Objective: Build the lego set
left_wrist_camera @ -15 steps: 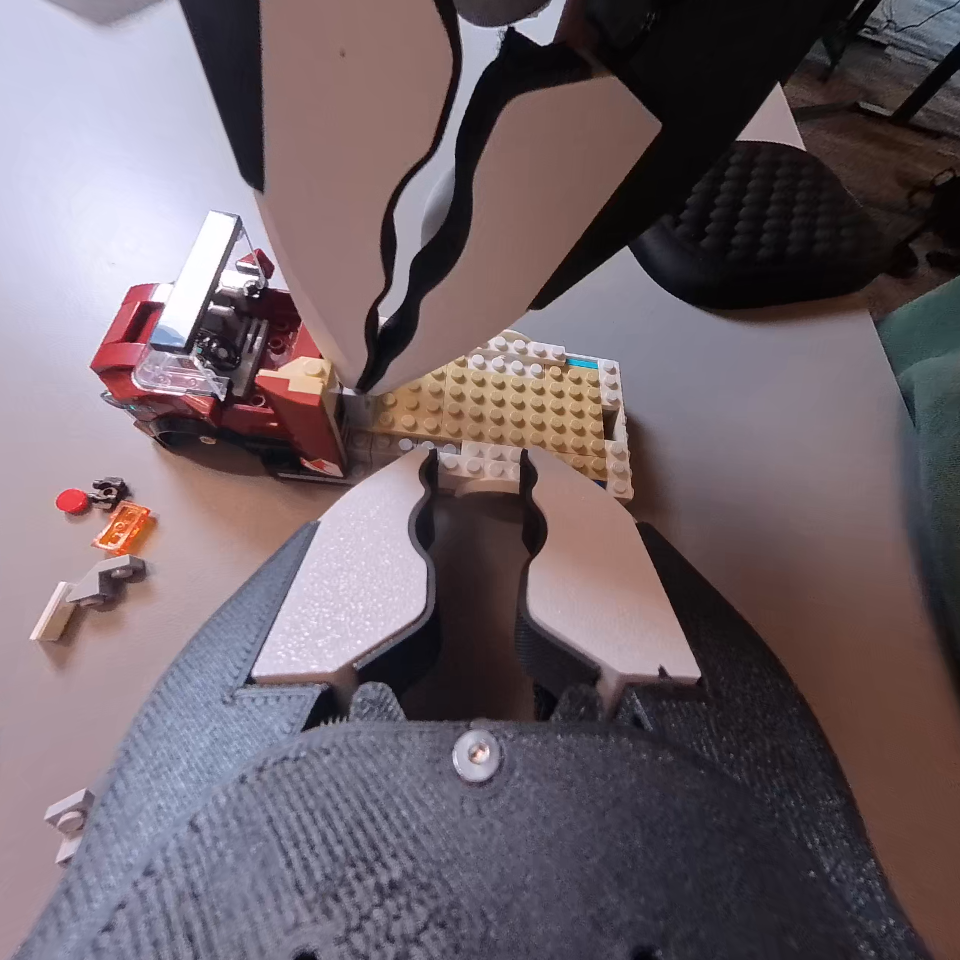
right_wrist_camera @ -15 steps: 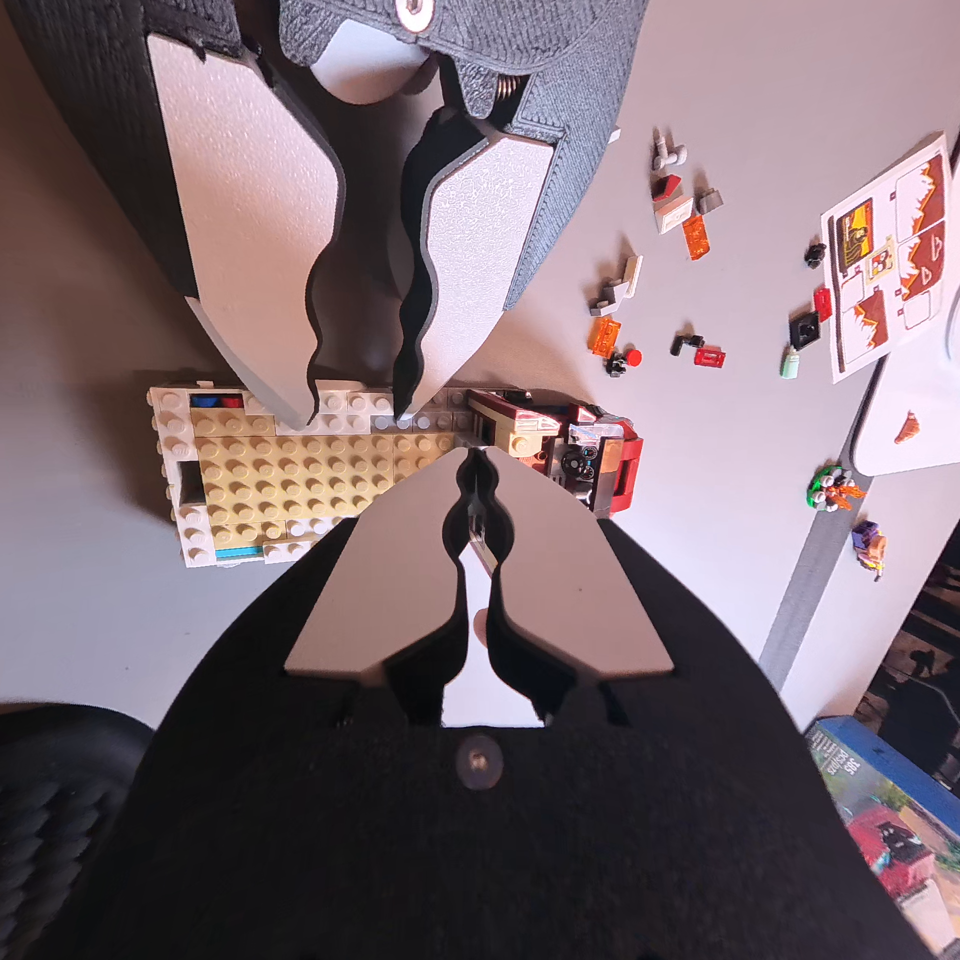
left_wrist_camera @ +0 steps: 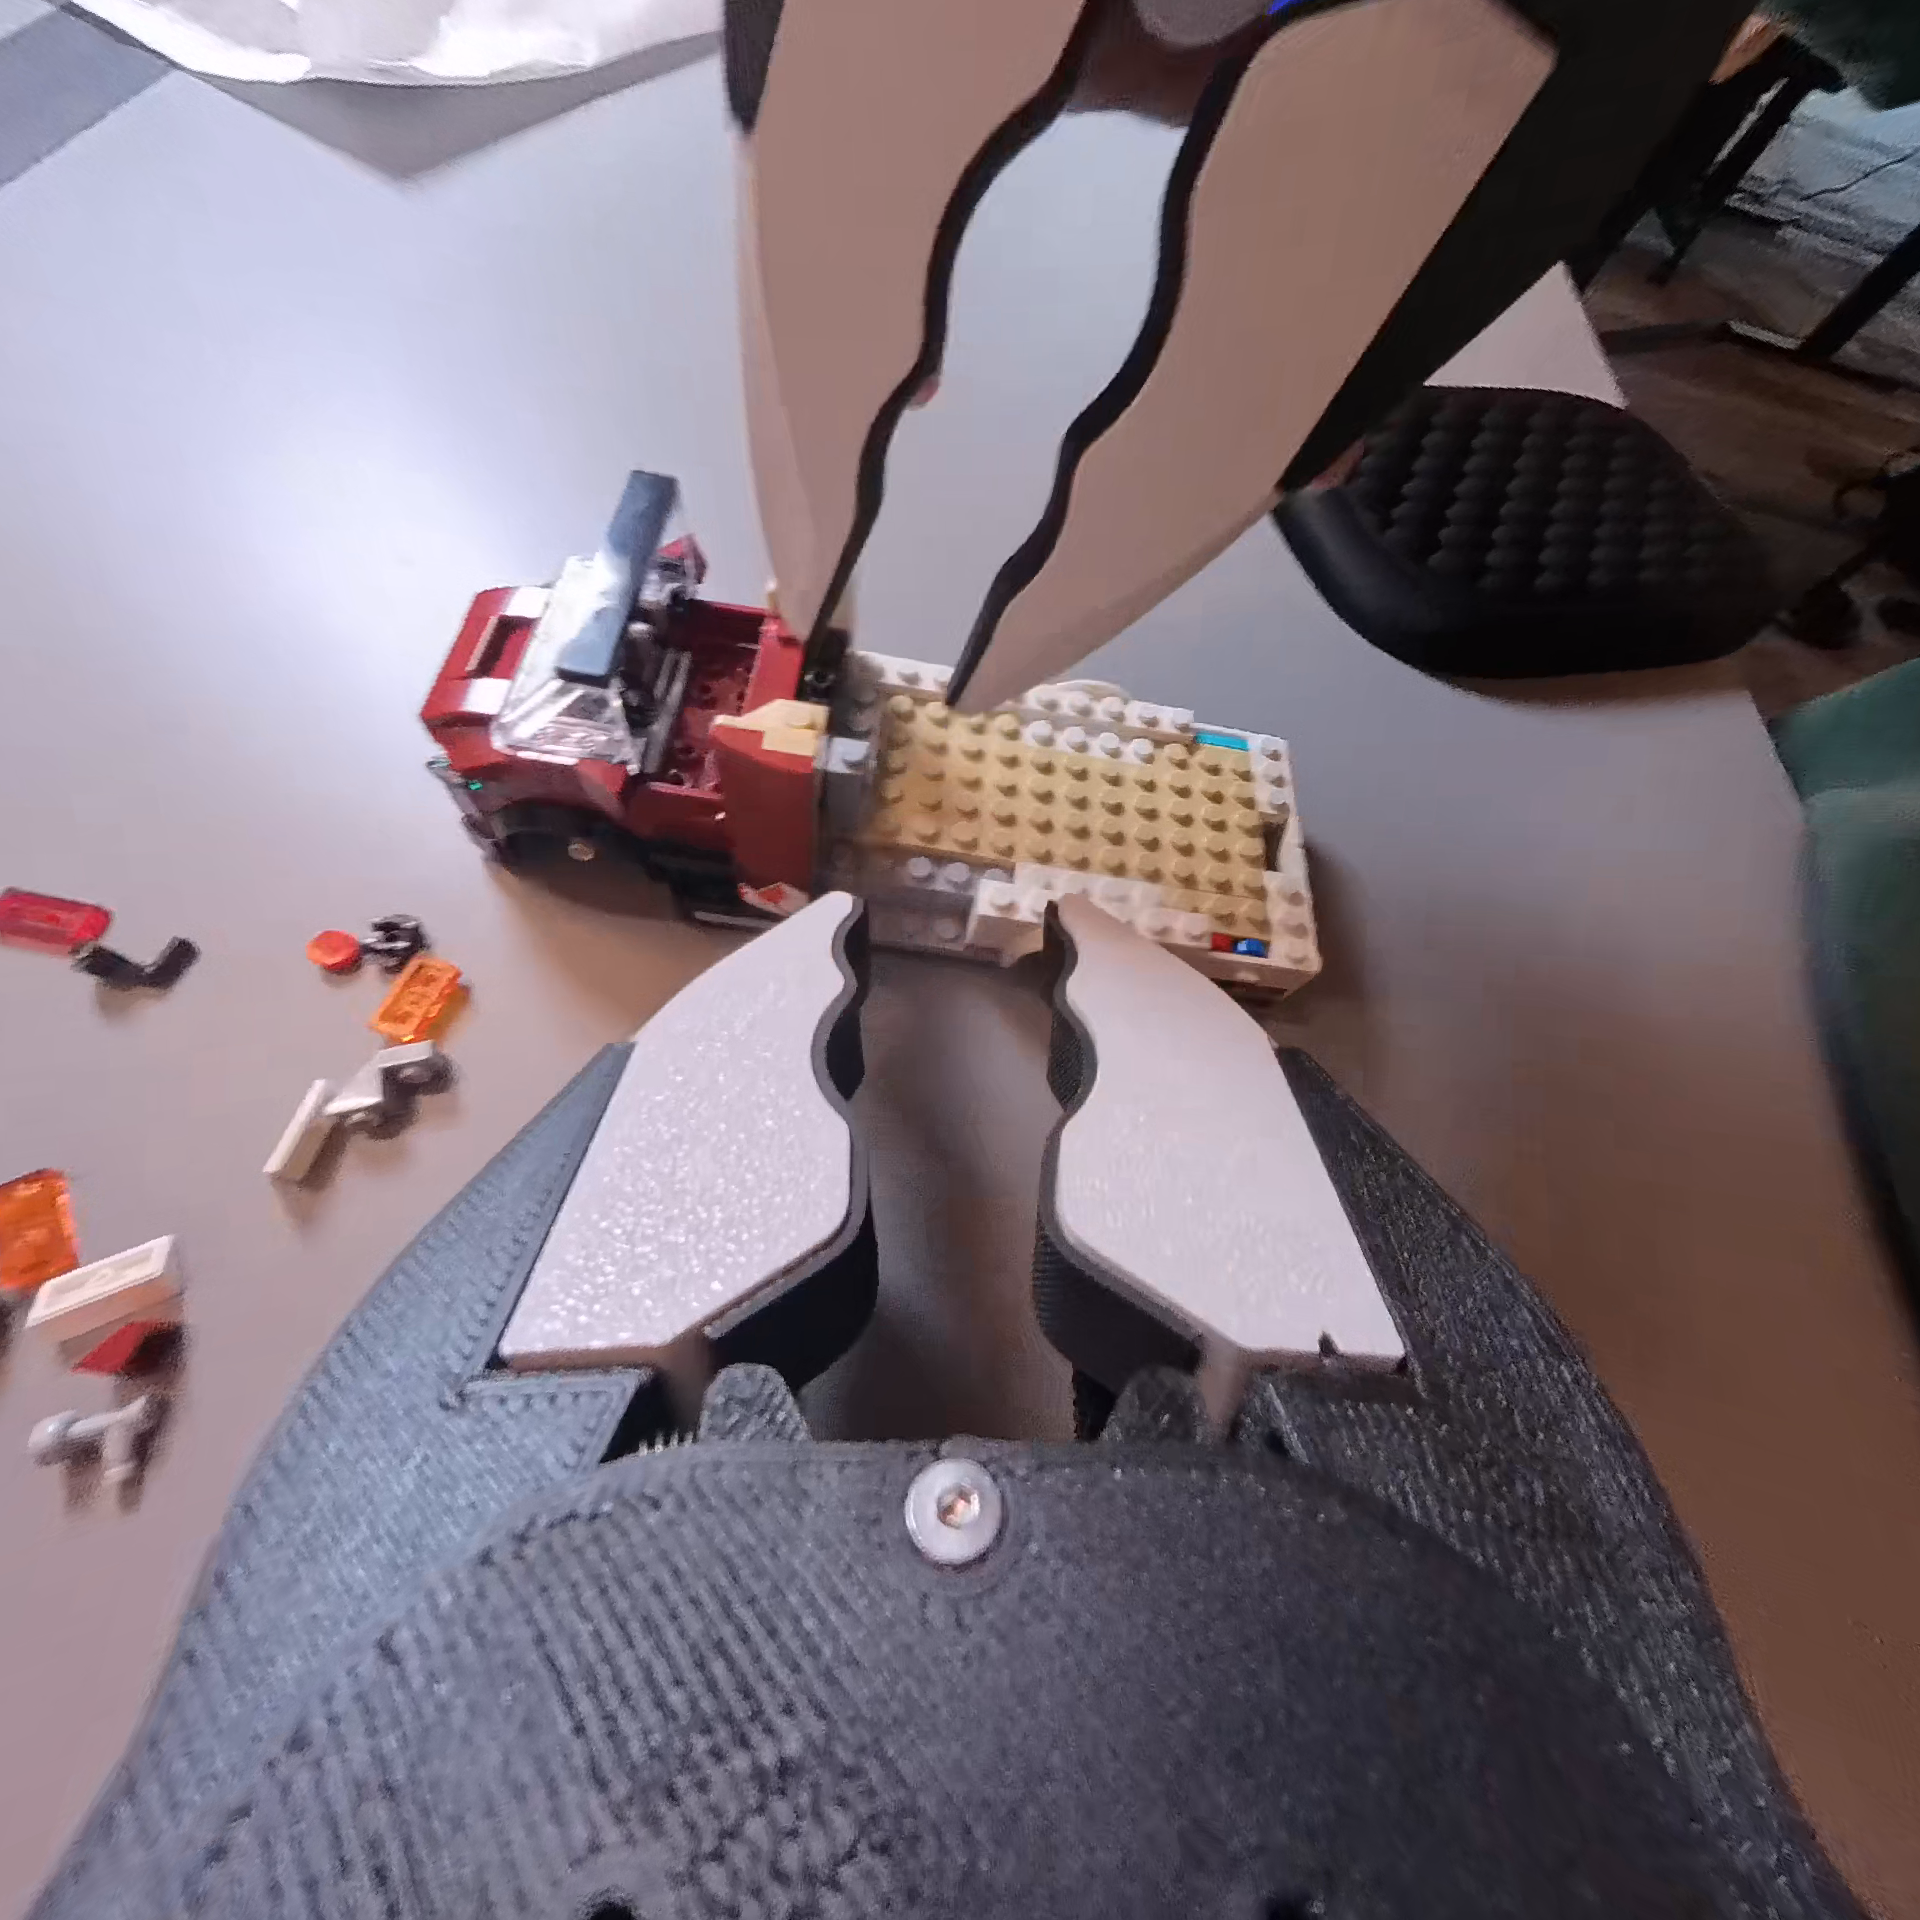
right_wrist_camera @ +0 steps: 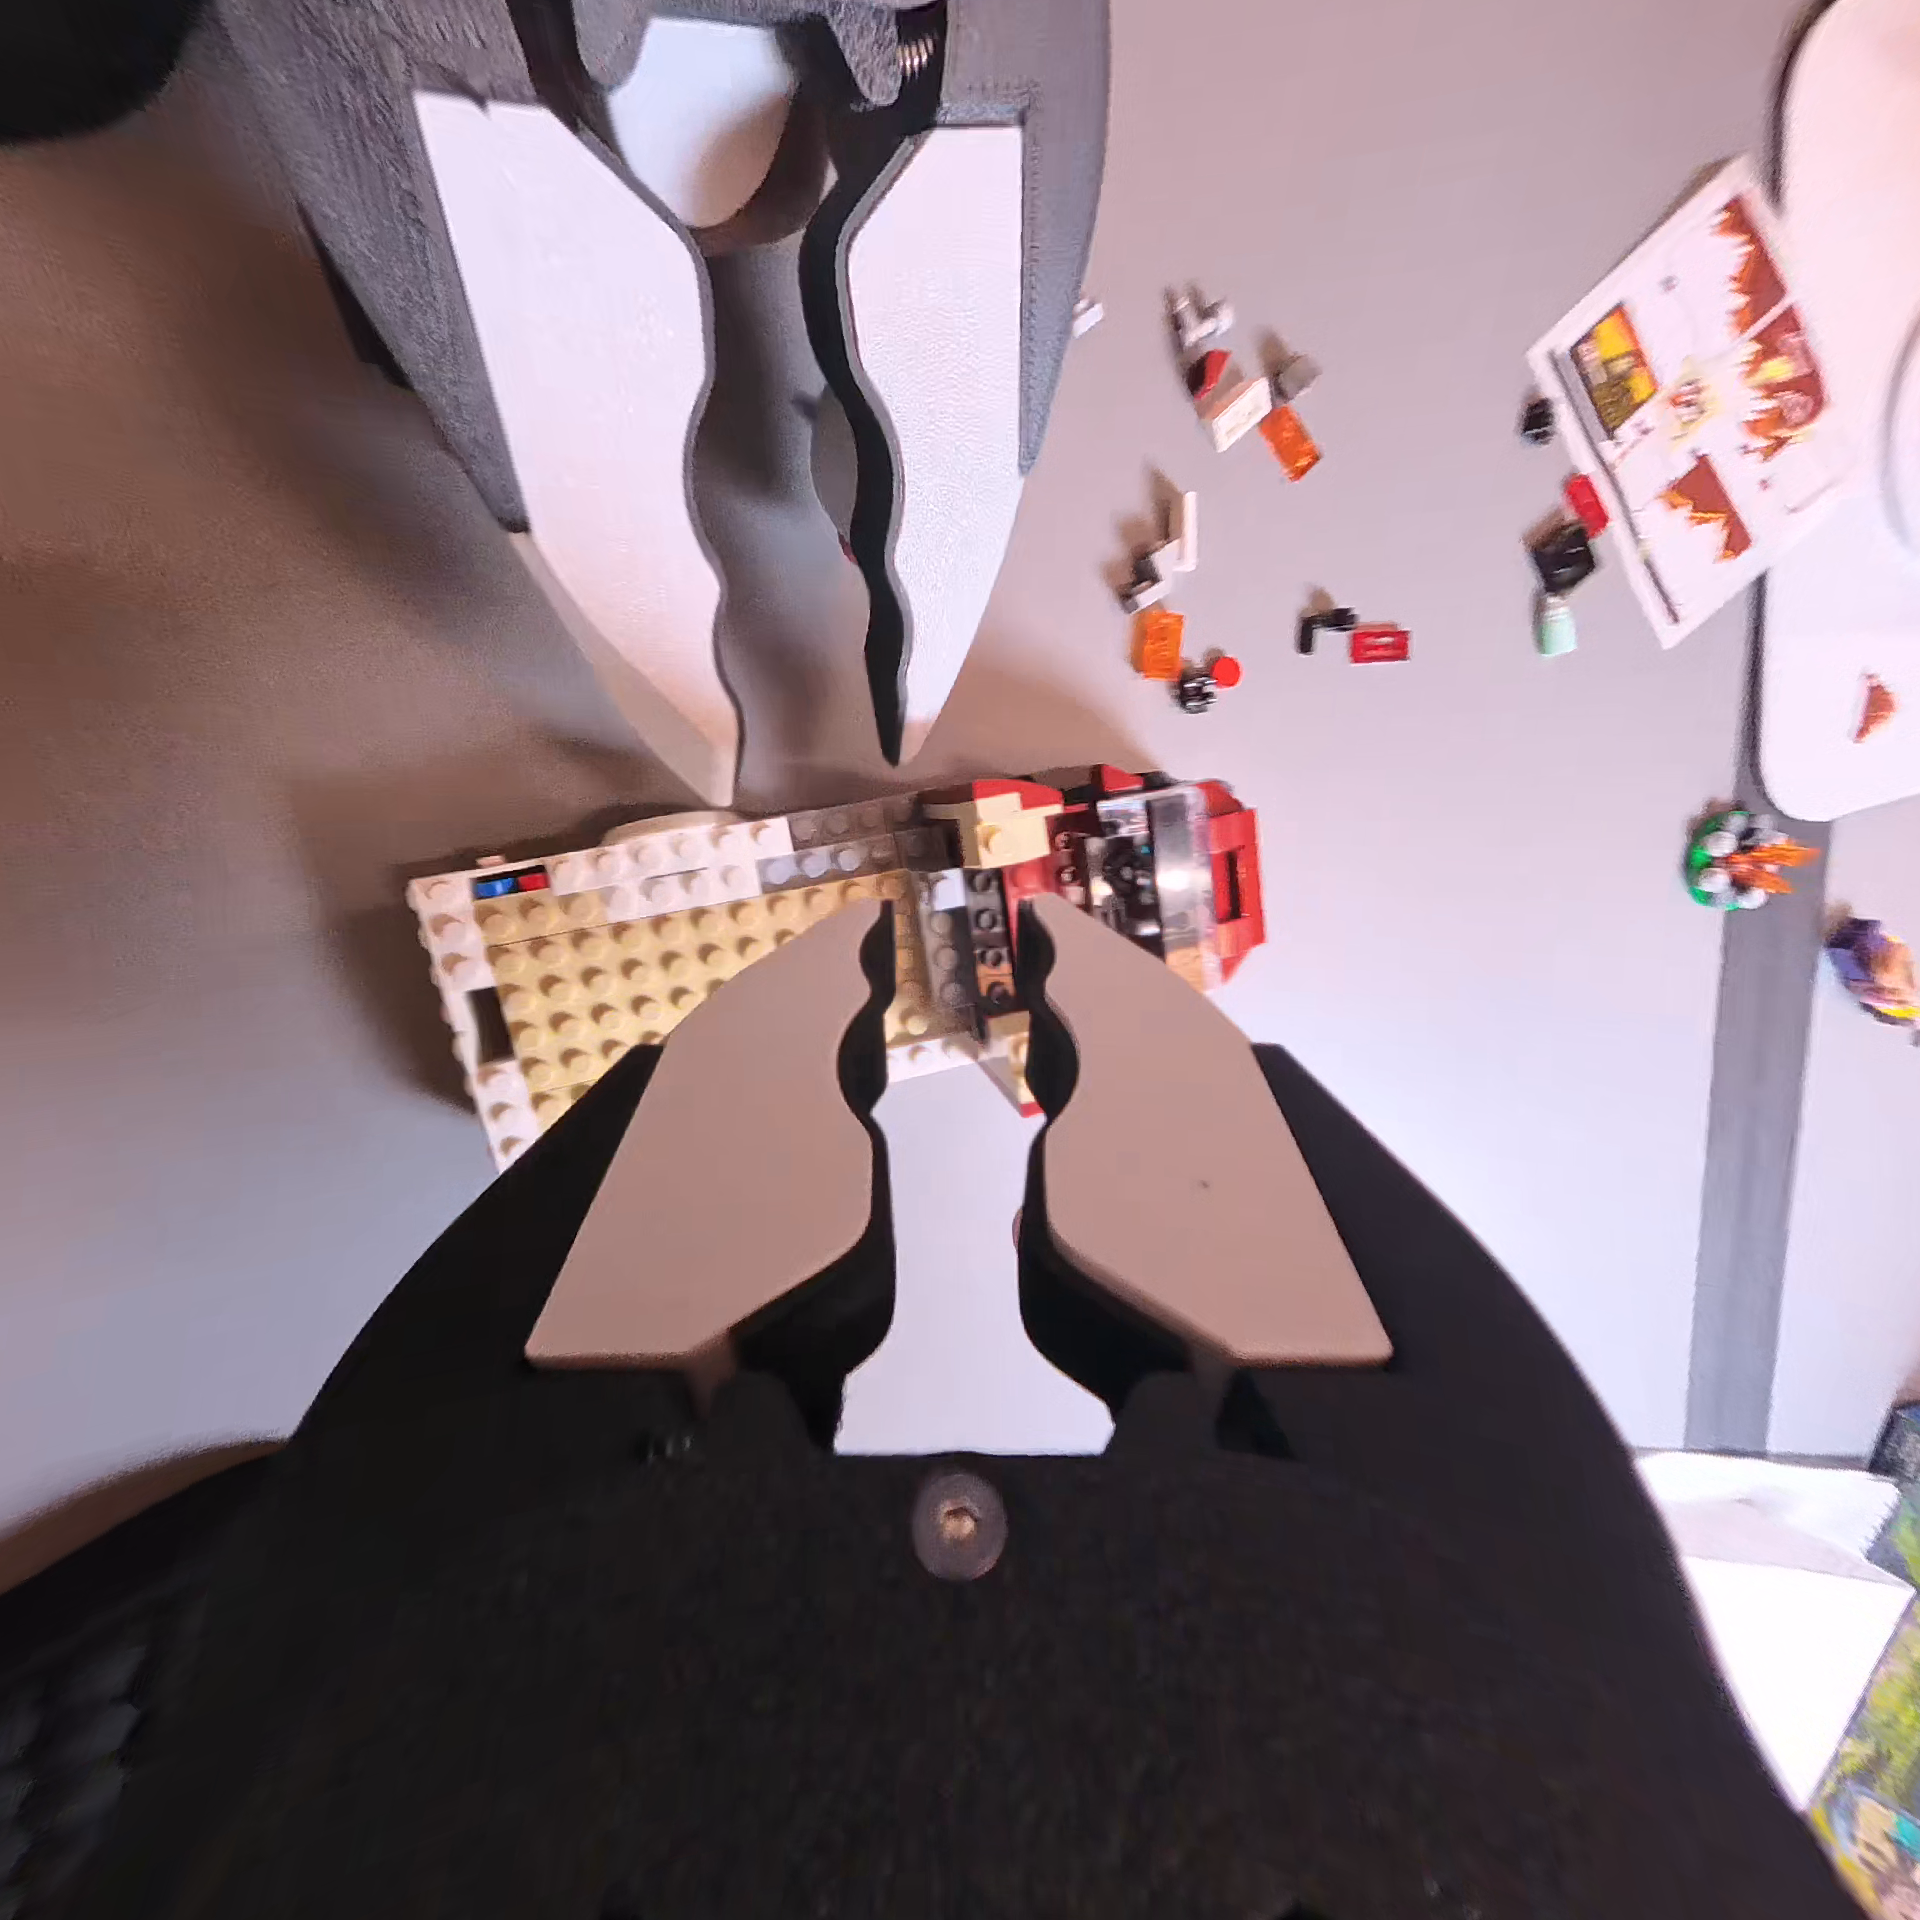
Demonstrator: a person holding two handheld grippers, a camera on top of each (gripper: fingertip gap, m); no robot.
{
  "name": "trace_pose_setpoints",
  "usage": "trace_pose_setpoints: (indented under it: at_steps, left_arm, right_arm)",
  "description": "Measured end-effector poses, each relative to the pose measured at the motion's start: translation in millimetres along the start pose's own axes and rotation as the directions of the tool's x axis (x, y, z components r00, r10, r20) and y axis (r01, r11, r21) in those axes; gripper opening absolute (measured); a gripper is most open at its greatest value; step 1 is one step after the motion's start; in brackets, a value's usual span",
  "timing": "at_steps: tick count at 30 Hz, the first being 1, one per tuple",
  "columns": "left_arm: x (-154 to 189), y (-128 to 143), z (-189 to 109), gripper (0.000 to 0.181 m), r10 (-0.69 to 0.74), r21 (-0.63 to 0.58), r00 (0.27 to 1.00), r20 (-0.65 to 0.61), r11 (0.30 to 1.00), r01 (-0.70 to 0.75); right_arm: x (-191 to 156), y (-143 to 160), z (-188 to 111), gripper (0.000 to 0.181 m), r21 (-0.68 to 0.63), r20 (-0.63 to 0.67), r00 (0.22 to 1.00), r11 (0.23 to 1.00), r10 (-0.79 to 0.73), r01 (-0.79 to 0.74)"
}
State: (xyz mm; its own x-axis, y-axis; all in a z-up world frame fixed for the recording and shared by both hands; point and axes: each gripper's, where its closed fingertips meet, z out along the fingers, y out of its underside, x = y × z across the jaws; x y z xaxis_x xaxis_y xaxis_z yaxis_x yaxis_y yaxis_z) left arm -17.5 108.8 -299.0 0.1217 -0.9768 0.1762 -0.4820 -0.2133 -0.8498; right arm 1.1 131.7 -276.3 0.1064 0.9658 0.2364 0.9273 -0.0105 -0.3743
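A lego truck lies on the table, with a dark red cab (left_wrist_camera: 613,758) and a tan studded bed (left_wrist_camera: 1070,800) edged in white. In the right wrist view the cab (right_wrist_camera: 1216,883) is at the right and the bed (right_wrist_camera: 623,956) at the left. My left gripper (left_wrist_camera: 951,925) is open and empty, its tips at the bed's near white edge. It hangs from the top of the right wrist view (right_wrist_camera: 816,764). My right gripper (right_wrist_camera: 956,920) is open over the black strip (right_wrist_camera: 987,935) between cab and bed. It reaches down in the left wrist view (left_wrist_camera: 888,686).
Loose pieces lie left of the truck: an orange plate (left_wrist_camera: 421,997), a red round stud (left_wrist_camera: 332,948), a grey and white part (left_wrist_camera: 353,1101). A sticker sheet (right_wrist_camera: 1704,416), small figures (right_wrist_camera: 1745,857) and a box (right_wrist_camera: 1870,1766) lie at the right. A black chair (left_wrist_camera: 1507,530) stands past the table edge. Spacing between my two grippers at the tips: around 4 centimeters. The right tips stand about 4 centimeters off the dark red cab (left_wrist_camera: 613,758). From the left gripper's tips to the bed (right_wrist_camera: 623,956) is close to 4 centimeters. It is also in sight in the left wrist view (left_wrist_camera: 1150,853).
My right gripper was shut at the joint behind the cab and now stands open. My left gripper has drawn back a little from the bed's edge and is still open.
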Motion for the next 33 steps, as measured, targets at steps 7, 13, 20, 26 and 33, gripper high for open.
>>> trace_pose_setpoints:
  at_steps: [7,13,20,26,33]
  left_arm:
    - [-22,-7,4,0.028,0.02,0.028,0.992,0.121,0.999,-0.024]
    - [-22,-10,7,0.026,0.065,0.013,0.987,0.15,0.998,-0.068]
    - [-25,-13,9,0.025,0.054,0.019,0.982,0.179,0.998,-0.058]
    - [-25,-14,9,0.024,0.075,0.016,0.979,0.191,0.997,-0.079]
    - [-26,-14,10,0.023,0.08,0.005,0.974,0.212,0.997,-0.083]
  right_arm:
    - [8,-2,12,0.012,-0.013,-0.06,0.998,1.0,-0.029,0.028]
    - [9,2,15,0.0,-0.009,-0.04,0.999,1.0,-0.009,0.009]
    - [6,2,7,0.02,0.003,0.002,1.0,1.0,-0.008,0.008]
    - [10,-2,13,0.012,0.002,-0.025,0.998,0.998,-0.061,0.061]
    - [10,-2,15,0.012,-0.021,0.003,0.998,0.998,-0.057,0.057]
